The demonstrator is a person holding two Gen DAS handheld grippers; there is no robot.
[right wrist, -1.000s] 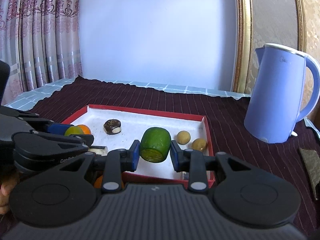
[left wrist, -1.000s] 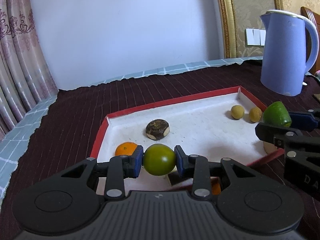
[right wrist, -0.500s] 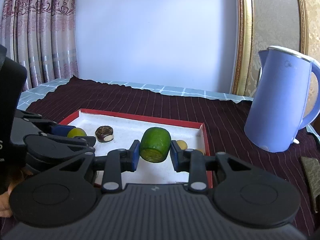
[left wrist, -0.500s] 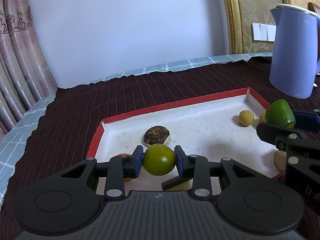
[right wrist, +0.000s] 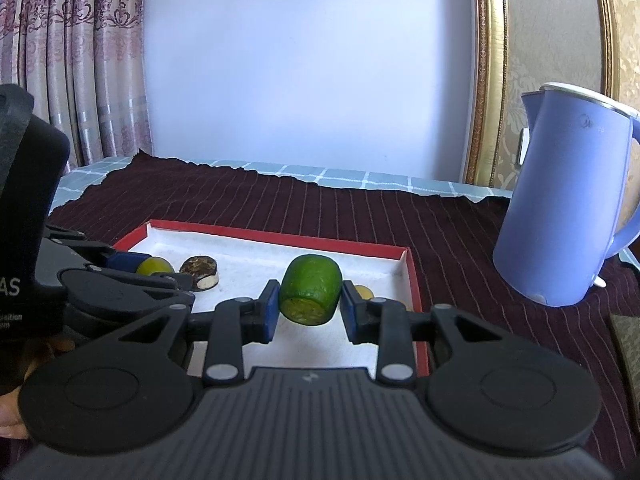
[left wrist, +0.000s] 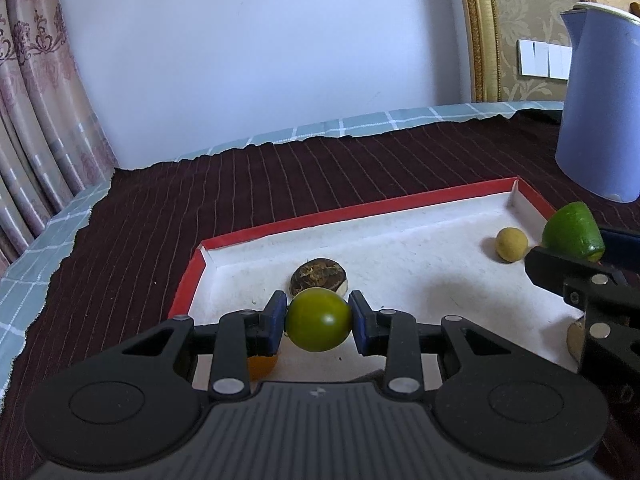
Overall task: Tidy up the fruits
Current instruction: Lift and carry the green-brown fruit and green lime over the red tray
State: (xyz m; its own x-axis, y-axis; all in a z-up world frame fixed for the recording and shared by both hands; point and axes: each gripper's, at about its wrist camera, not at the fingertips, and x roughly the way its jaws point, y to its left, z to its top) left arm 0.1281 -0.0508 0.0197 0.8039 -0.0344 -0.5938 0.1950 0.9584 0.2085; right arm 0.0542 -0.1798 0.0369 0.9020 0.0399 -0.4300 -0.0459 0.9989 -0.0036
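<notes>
Moving fwd over the red tray [left wrist: 384, 208], both hands carry fruit w/ jaws clamped: left gripper [left wrist: 318, 320] on the round green fruit [left wrist: 318, 320], right gripper [right wrist: 308, 292] on the cut lime [right wrist: 310, 290], so drop-off comes next.

Beyond the fingers, a dark striped cloth [right wrist: 460, 240] meets a pale wall [right wrist: 300, 80], with pink curtains [right wrist: 72, 60] to their left.

We see a table under a dark maroon striped cloth [right wrist: 460, 240], with a red-rimmed white tray [right wrist: 280, 237] lying on it near left and a lilac kettle [right wrist: 560, 200] standing at the right.
</notes>
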